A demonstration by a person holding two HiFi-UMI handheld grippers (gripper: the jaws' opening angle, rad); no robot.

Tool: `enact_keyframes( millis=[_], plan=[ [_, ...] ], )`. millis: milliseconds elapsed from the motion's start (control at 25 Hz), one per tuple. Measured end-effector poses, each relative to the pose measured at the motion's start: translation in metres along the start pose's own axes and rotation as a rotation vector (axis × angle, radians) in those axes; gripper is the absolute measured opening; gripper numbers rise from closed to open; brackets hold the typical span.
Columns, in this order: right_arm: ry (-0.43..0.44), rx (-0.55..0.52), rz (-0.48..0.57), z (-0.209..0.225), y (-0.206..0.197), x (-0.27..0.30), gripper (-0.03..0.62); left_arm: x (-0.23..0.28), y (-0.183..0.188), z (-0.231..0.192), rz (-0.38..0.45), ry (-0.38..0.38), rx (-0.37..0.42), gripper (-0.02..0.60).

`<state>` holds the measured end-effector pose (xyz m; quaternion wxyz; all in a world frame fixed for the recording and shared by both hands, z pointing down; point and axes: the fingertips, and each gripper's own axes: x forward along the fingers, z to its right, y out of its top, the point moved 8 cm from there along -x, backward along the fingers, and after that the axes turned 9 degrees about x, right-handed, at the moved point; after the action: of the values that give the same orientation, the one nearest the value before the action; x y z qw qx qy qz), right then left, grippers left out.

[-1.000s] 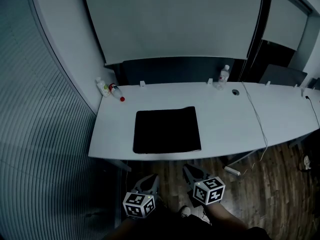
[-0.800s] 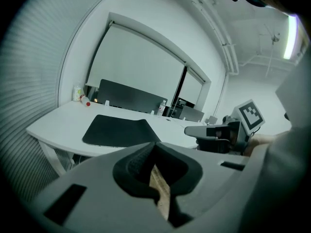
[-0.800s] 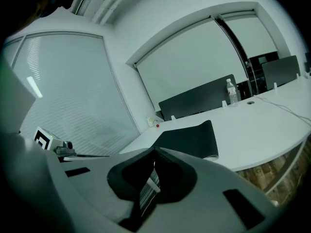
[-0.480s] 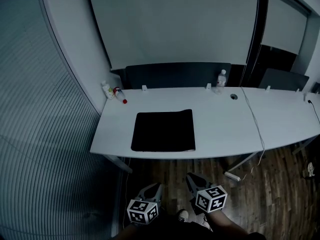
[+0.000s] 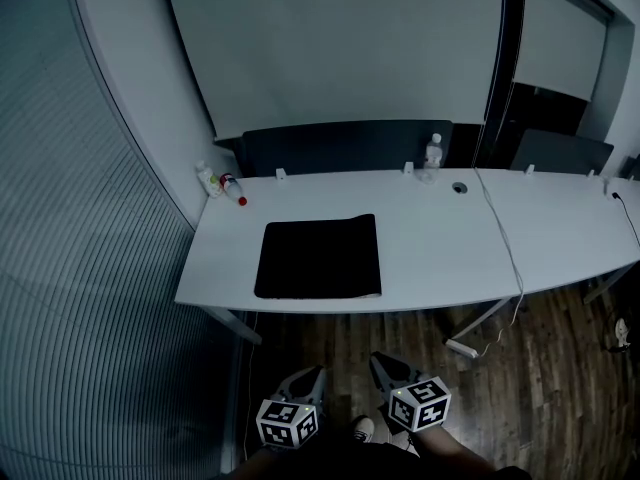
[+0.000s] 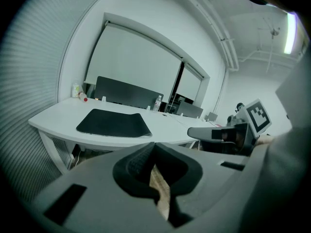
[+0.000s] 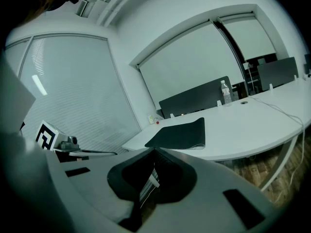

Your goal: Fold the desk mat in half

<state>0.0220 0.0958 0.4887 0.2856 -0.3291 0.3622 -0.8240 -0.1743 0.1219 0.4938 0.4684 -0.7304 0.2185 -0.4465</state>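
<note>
White bench (image 5: 450, 248) carries a black desk mat (image 5: 318, 258) left of centre, small bottles (image 5: 210, 179) far-left, water bottle (image 5: 432, 153) at the far edge.

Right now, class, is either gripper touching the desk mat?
No, the left gripper and right gripper hang over the floor in front of the desk, while the desk mat lies flat on it, untouched.

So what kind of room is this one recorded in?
Most likely an office or meeting room: long white desks set end to end with dark divider panels along the back, a large roller blind pulled down behind them, and a black desk mat and water bottle on top.
</note>
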Motion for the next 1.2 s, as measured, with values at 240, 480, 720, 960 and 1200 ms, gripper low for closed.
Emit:
enact_keyframes(
  millis=[240,480,720,960,1200],
  plan=[
    [0.01,-0.015,-0.008,0.002,0.001,-0.002,0.022,0.006,-0.002,0.004,-0.006,-0.001,-0.005,0.006],
    [0.019,-0.013,-0.014,0.006,0.001,-0.003,0.021,0.012,-0.003,0.009,-0.01,-0.001,-0.001,0.006],
    [0.024,-0.014,-0.016,0.009,0.003,0.0,0.021,0.017,-0.004,0.007,-0.016,0.003,-0.002,0.006],
    [0.022,-0.018,-0.013,0.015,0.005,0.001,0.021,0.025,-0.004,0.009,-0.014,-0.003,0.001,0.006],
    [0.025,-0.018,-0.017,0.016,0.009,0.003,0.021,0.028,-0.001,0.007,-0.019,-0.002,0.0,0.006]
  ],
)
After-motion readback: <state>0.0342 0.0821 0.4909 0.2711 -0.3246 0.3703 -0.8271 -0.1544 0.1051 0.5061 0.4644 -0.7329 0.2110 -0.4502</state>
